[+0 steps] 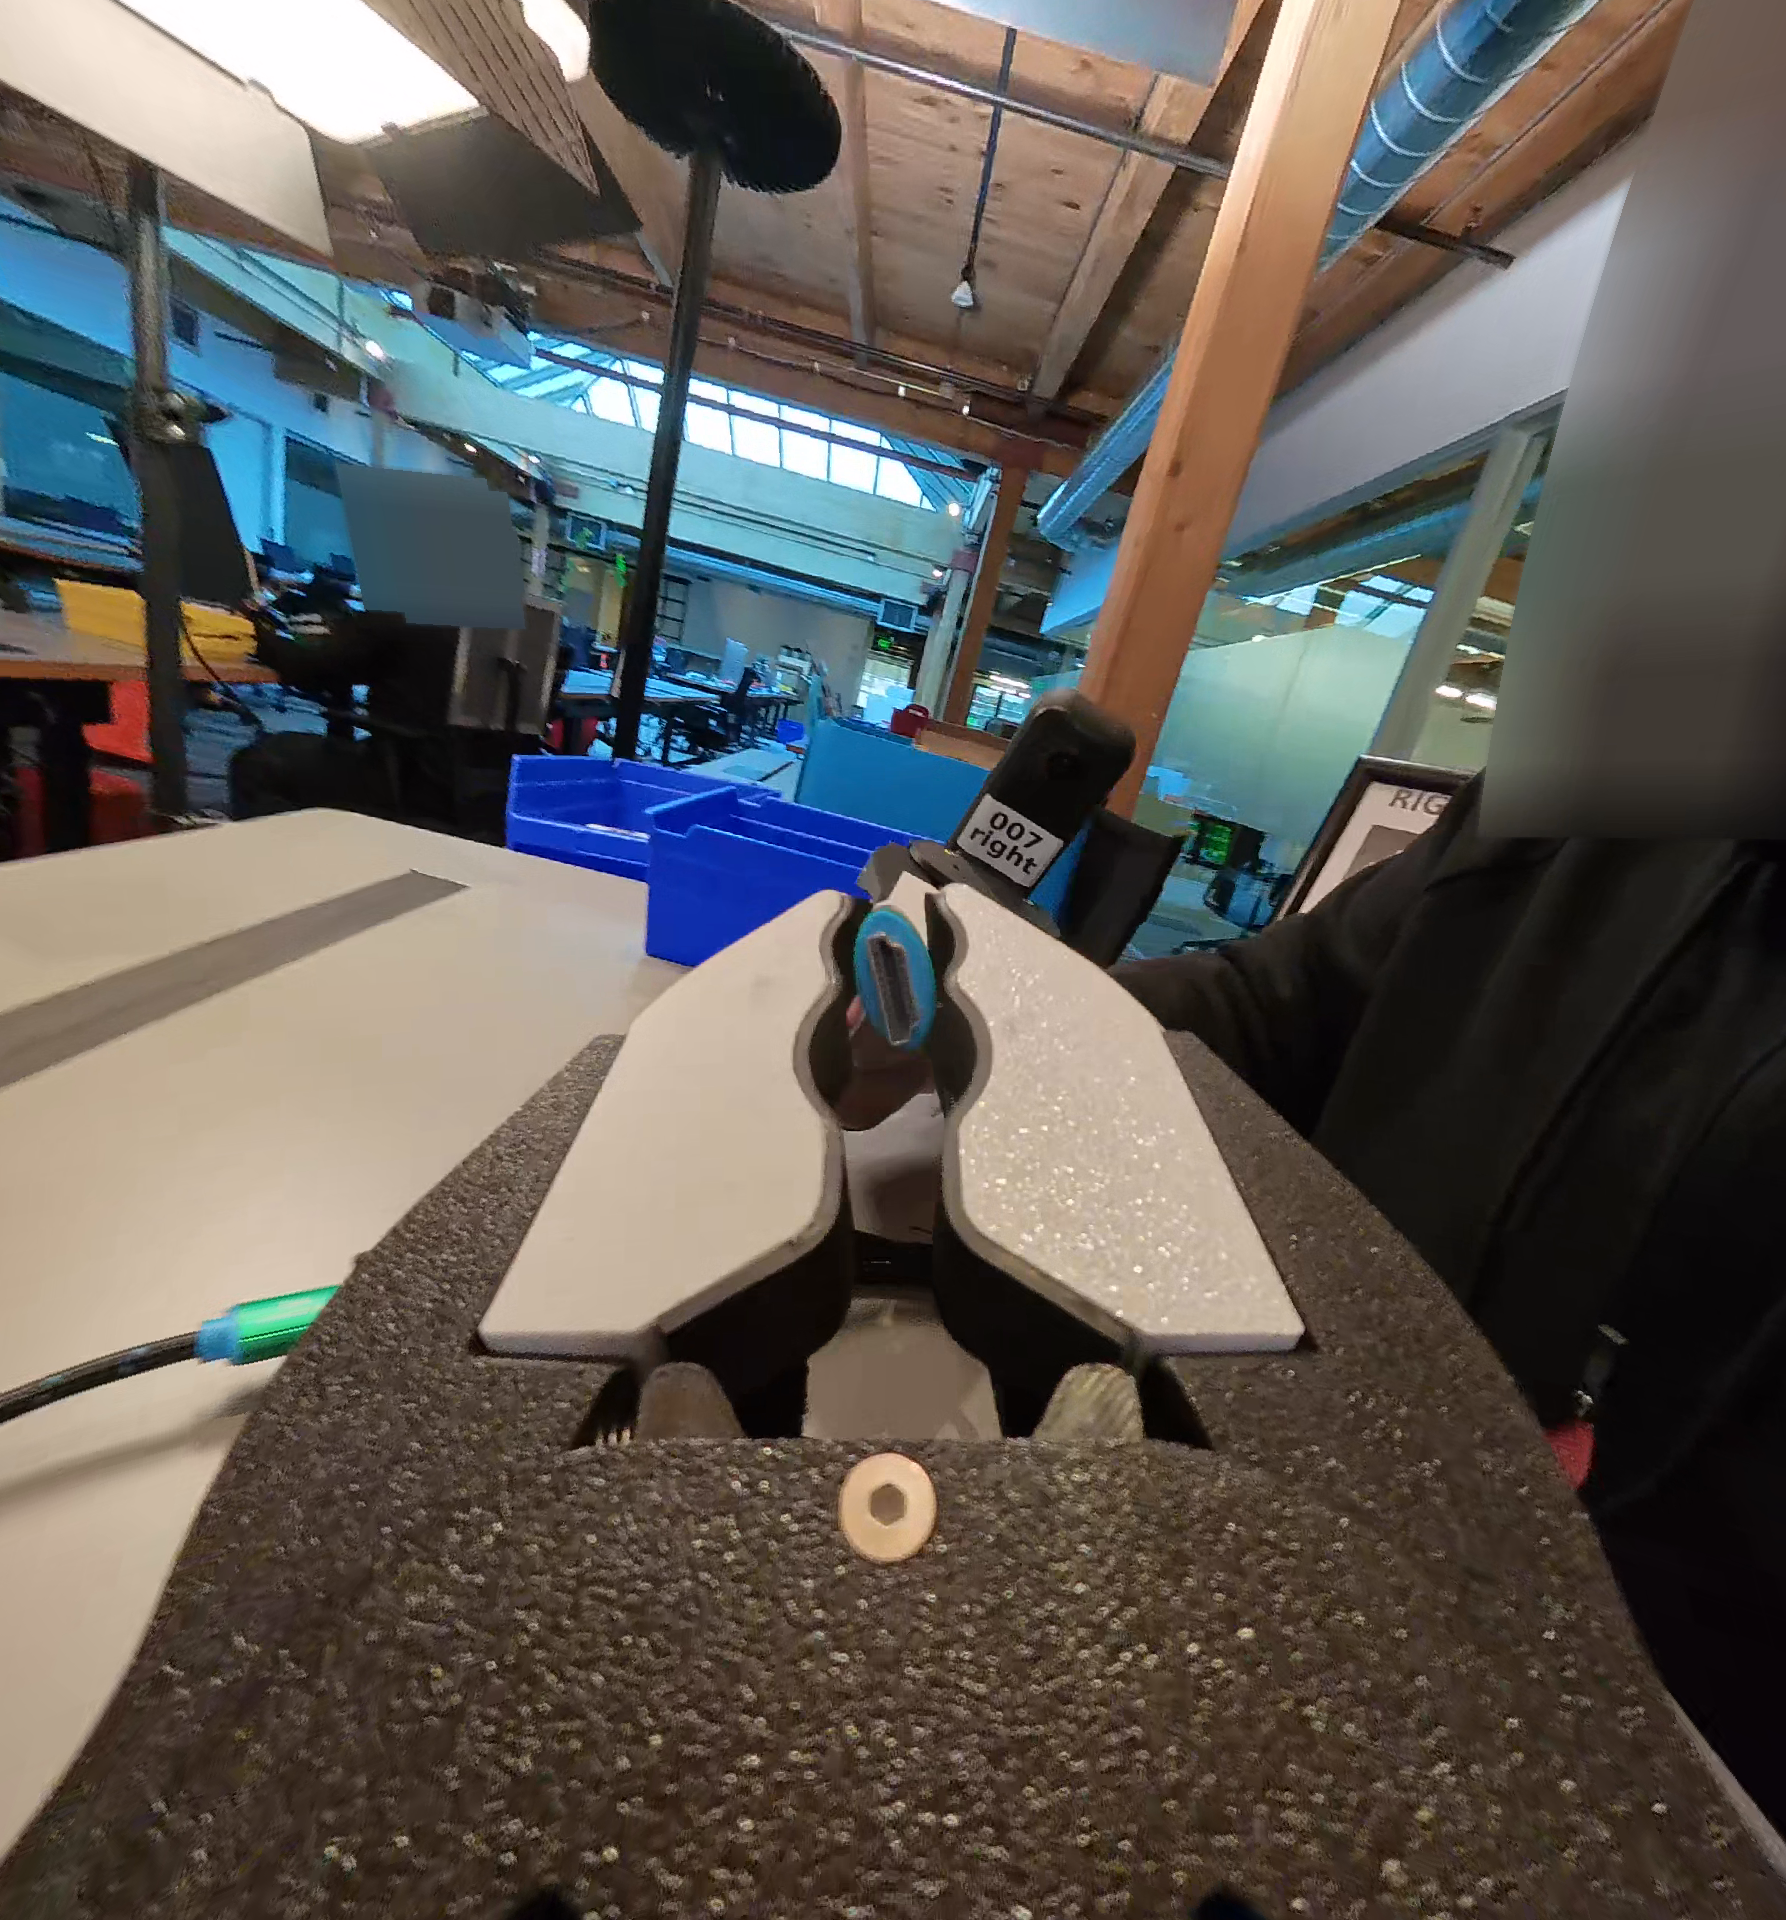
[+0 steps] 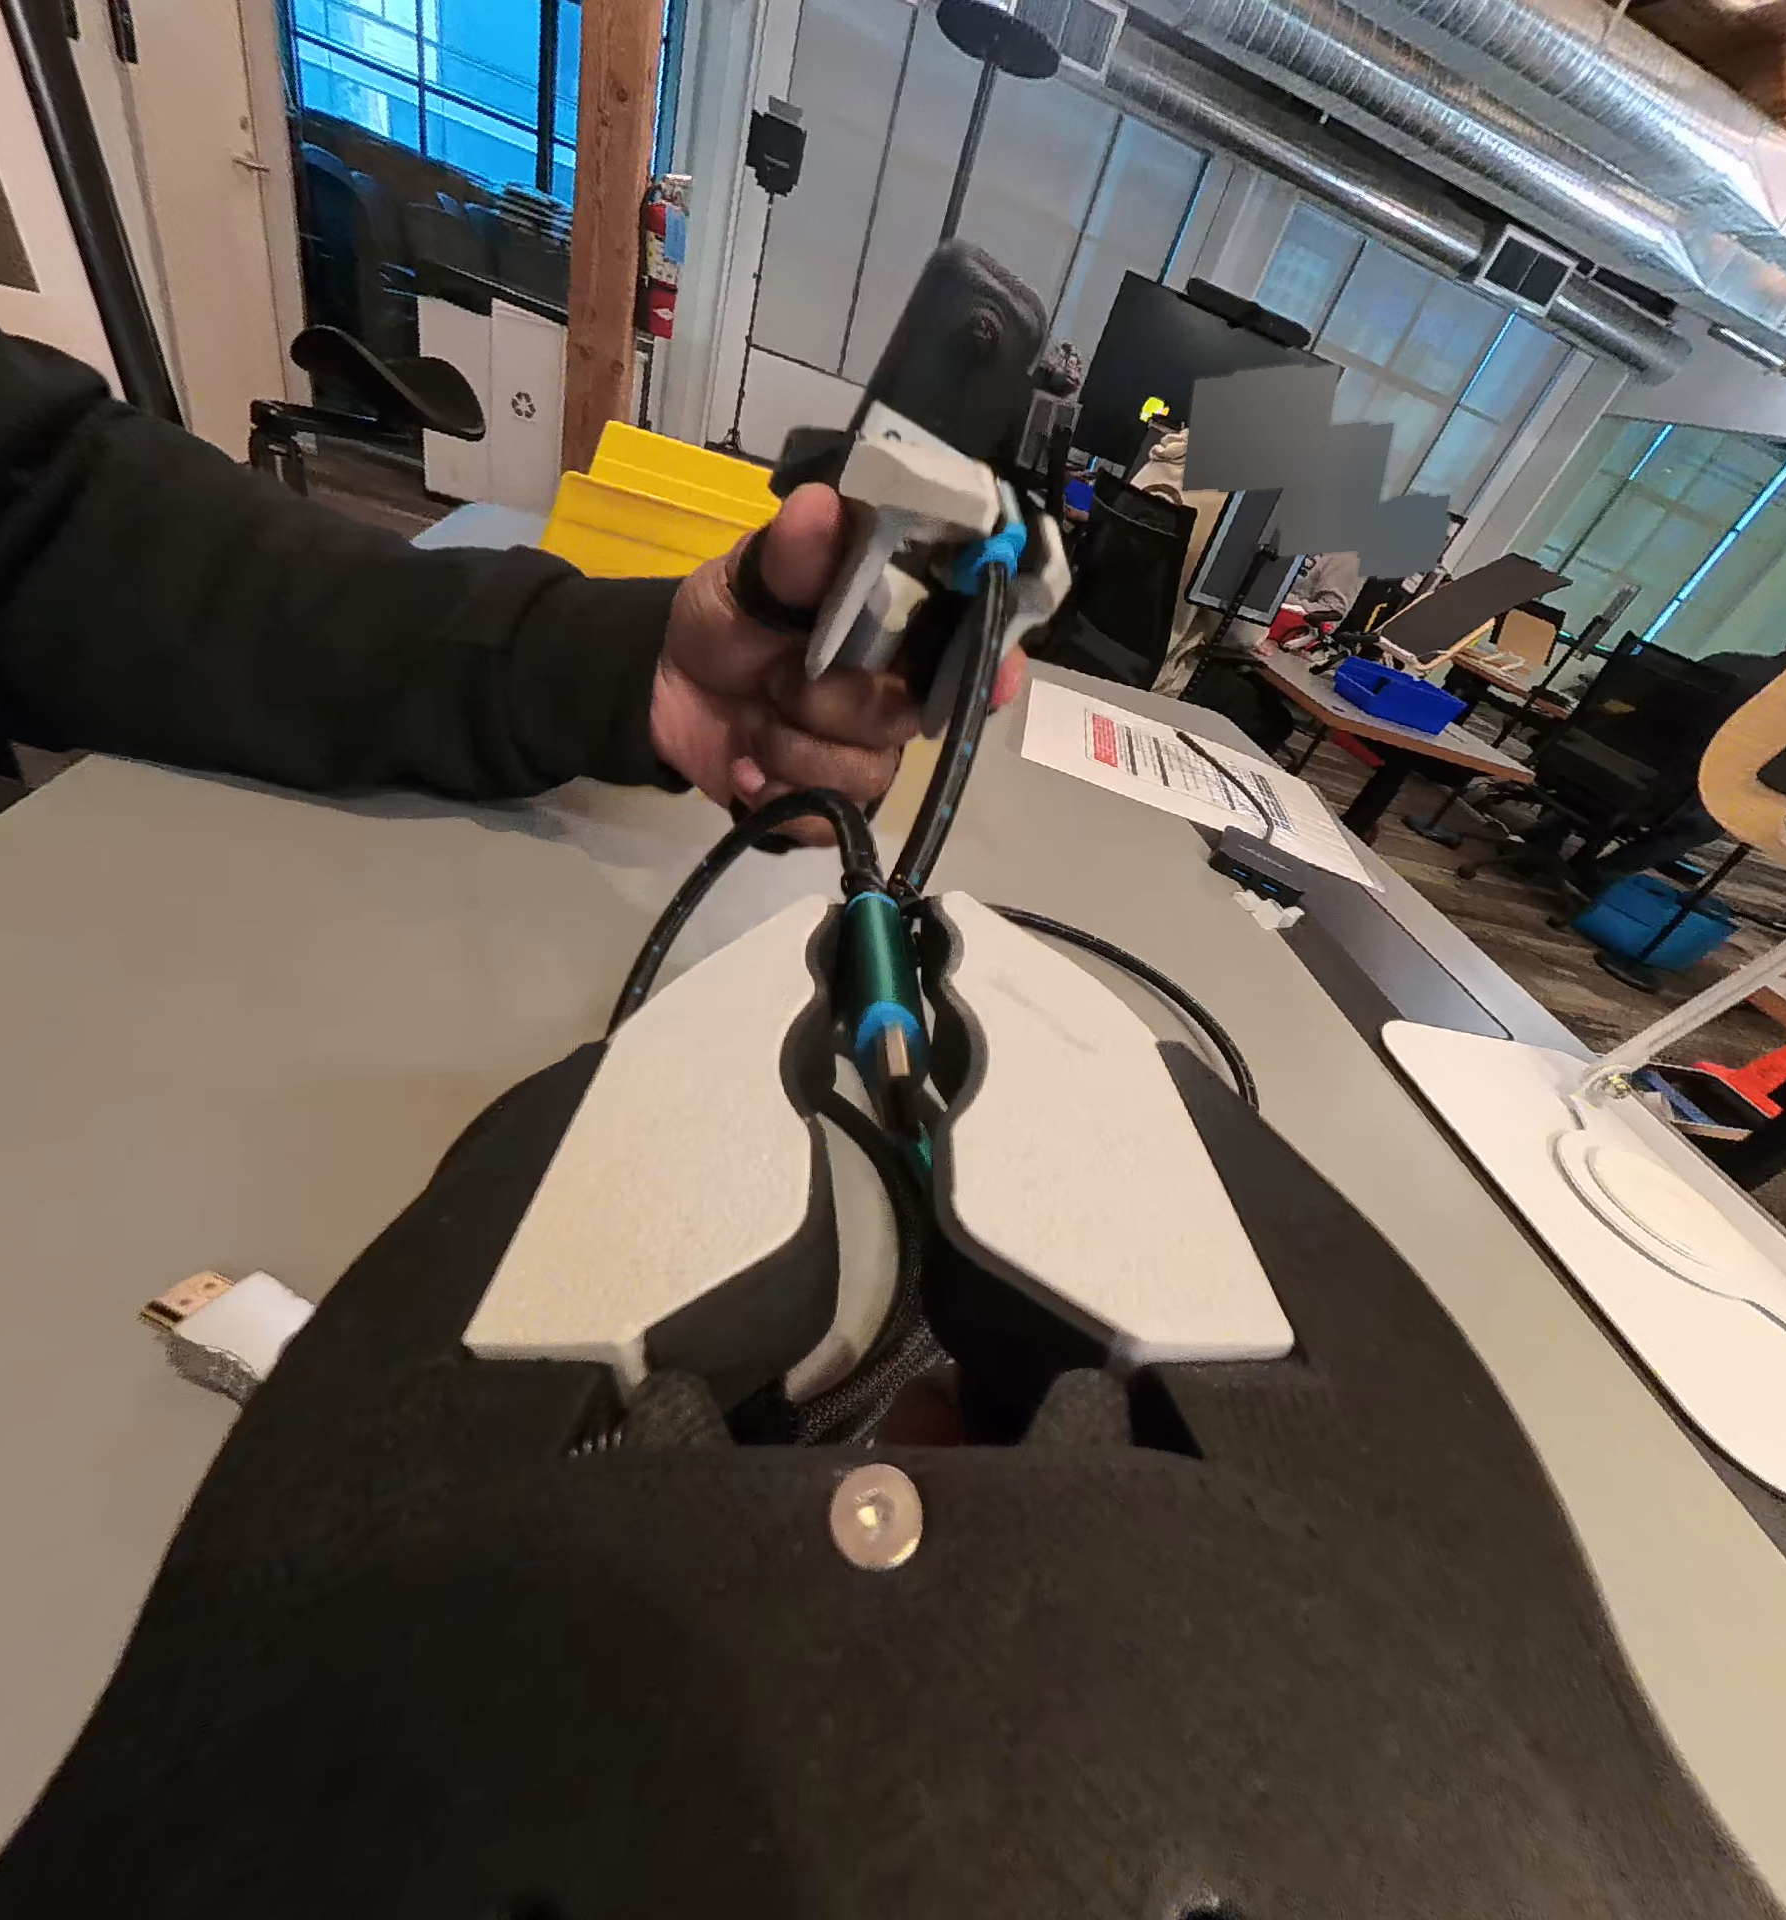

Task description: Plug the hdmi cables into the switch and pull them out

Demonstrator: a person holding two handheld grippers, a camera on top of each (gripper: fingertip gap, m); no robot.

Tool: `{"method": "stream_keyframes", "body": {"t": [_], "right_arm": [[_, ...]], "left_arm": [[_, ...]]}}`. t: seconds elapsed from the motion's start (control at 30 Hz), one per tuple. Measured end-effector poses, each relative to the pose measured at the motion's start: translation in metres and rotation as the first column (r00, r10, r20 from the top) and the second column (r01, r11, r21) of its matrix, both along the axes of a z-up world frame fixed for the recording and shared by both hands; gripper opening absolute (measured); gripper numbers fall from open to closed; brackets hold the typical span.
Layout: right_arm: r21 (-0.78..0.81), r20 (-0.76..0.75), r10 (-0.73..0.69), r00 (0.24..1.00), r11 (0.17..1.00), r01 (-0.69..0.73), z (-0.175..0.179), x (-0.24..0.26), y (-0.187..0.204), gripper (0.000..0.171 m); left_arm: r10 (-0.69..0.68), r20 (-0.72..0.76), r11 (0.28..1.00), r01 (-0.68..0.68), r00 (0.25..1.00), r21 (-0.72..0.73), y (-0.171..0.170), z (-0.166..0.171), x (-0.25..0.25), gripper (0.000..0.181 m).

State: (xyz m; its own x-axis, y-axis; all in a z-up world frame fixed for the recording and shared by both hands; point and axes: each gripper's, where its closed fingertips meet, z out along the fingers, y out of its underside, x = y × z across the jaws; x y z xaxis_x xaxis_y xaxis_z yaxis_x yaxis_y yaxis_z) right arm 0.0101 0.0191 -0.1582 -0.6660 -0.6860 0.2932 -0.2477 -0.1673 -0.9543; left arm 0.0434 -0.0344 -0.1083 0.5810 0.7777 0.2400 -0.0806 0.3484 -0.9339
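Both tools gripping HDMI plugs (labelled camera)

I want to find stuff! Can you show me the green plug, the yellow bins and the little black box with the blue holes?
green HDMI plug [image 2: 881, 961]: right wrist view, on its green metal shell.
yellow bins [image 2: 650, 509]: right wrist view, on the front wall.
small black hub [image 2: 1255, 864]: right wrist view, on its top face.

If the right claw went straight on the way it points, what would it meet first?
Probably the left claw and the hand holding it, raised directly ahead. The right claw is shut on a green HDMI plug. Depth is unclear.
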Motion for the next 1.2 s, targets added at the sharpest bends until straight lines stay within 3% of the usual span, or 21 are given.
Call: {"method": "stream_keyframes", "body": {"t": [0.33,0.4,0.5,0.6,0.7,0.8,0.93,1.0,1.2], "right_arm": [[0.021,0.026,-0.035,0.999,0.999,0.034,-0.003,-0.002,-0.008,0.014],[0.033,0.026,-0.070,0.997,0.997,0.069,-0.005,-0.007,-0.011,0.014],[0.042,0.045,-0.109,0.993,0.993,0.107,-0.006,-0.019,-0.015,0.030],[0.068,0.100,-0.144,0.984,0.988,0.138,-0.005,-0.029,-0.021,0.030],[0.082,0.098,-0.190,0.977,0.980,0.183,-0.009,-0.031,-0.029,0.030],[0.092,0.076,-0.237,0.968,0.969,0.230,-0.013,-0.028,-0.042,0.031],[0.151,0.110,-0.265,0.958,0.957,0.248,-0.014,-0.019,-0.057,0.031],[0.193,0.151,-0.261,0.953,0.954,0.230,-0.013,-0.014,-0.062,0.032],[0.263,0.164,-0.245,0.956,0.945,0.197,-0.013,-0.001,-0.065,0.037]], "left_arm": [[0.116,-0.023,0.988,-0.118,0.993,-0.105,-0.011,0.016,0.011,0.011],[0.185,-0.024,0.971,-0.186,0.983,-0.150,-0.015,0.018,0.008,0.012],[0.350,-0.137,0.927,-0.364,0.927,-0.096,-0.040,0.047,0.025,0.012],[0.590,-0.234,0.752,-0.631,0.773,-0.190,-0.073,0.062,0.046,0.012],[0.695,-0.299,0.514,-0.742,0.654,-0.430,-0.082,0.050,0.043,0.012],[0.731,-0.297,0.344,-0.707,0.614,-0.617,-0.080,0.022,0.019,0.012],[0.740,-0.317,0.093,-0.558,0.593,-0.825,-0.072,-0.029,-0.015,0.012],[0.716,-0.328,0.023,-0.490,0.617,-0.871,-0.061,-0.048,-0.030,0.012],[0.692,-0.316,-0.036,-0.406,0.649,-0.913,-0.043,-0.077,-0.052,0.012]]}}
